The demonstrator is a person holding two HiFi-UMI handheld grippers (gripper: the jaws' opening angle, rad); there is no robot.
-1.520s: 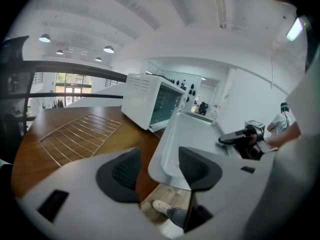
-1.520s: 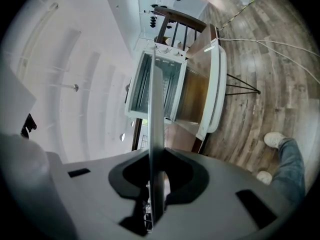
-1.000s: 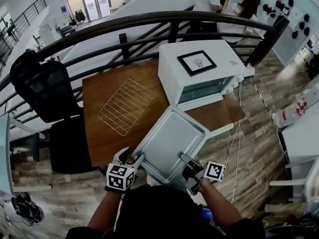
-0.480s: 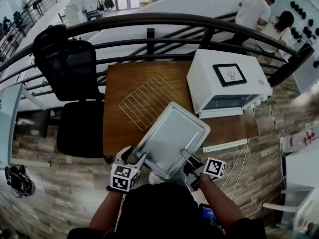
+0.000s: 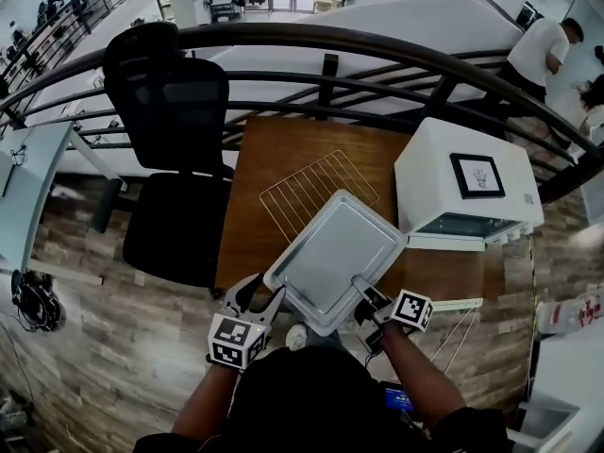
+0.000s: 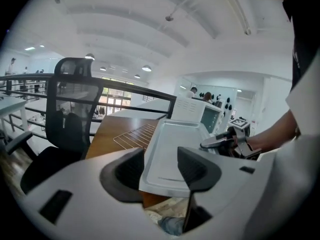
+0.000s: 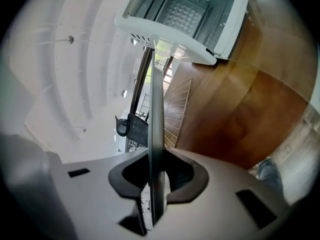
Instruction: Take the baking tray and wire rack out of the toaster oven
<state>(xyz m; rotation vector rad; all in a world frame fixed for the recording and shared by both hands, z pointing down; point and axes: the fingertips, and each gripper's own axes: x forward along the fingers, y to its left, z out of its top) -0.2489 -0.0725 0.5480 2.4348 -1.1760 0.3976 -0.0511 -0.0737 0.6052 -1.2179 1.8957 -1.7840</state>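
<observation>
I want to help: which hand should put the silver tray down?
Right, probably. The right tool is clamped on the grey metal baking tray. On the left tool the jaws have just been closing yet stand apart around the tray's edge.

Black office chair point(image 5: 170, 102) beside wooden table point(image 5: 283, 159); dark curved railing point(image 5: 283, 34); wood-plank floor point(image 5: 113, 347).

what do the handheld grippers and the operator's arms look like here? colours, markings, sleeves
The left gripper and right gripper both have pale grey moulded bodies with dark, cupped fingers. Each carries a cube of black-and-white square markers. No cables show. The person wears a black top, and the forearms are uncovered.
</observation>
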